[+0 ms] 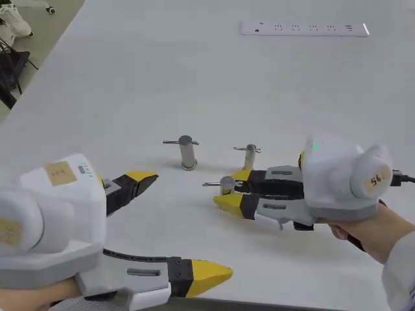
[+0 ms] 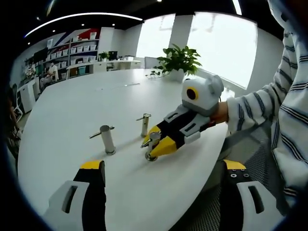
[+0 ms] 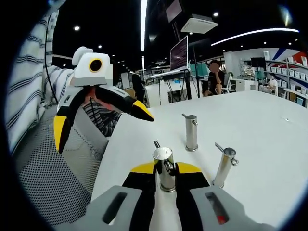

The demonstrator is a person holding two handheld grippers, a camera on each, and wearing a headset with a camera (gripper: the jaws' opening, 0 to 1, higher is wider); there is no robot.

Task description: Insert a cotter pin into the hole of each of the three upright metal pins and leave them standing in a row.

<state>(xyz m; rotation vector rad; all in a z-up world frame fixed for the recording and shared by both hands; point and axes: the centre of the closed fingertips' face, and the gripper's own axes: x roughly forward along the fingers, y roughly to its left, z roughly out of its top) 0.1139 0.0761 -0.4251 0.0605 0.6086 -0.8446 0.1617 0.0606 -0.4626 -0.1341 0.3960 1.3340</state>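
Three upright metal pins stand on the white table (image 1: pixel 130 84), each with a thin cotter pin through its top. The left pin (image 1: pixel 187 153) (image 2: pixel 107 139) (image 3: pixel 191 132) and the middle pin (image 1: pixel 250 156) (image 2: pixel 145 124) (image 3: pixel 224 167) stand free. The nearest pin (image 1: pixel 226 185) (image 2: pixel 152 147) (image 3: pixel 164 169) sits between the yellow-tipped jaws of my right gripper (image 1: pixel 232 189) (image 2: pixel 161 139) (image 3: pixel 166 169), which is shut on it. Its cotter pin (image 1: pixel 211 184) sticks out to the left. My left gripper (image 1: pixel 185 223) (image 2: pixel 162 166) (image 3: pixel 101 127) is wide open and holds nothing, near the table's front edge.
A white power strip (image 1: pixel 303 28) lies at the far side of the table. The table's front edge runs close under both grippers. A potted plant (image 2: pixel 178 60) stands at the far end. A person's striped sleeve (image 2: pixel 269 106) is behind the right gripper.
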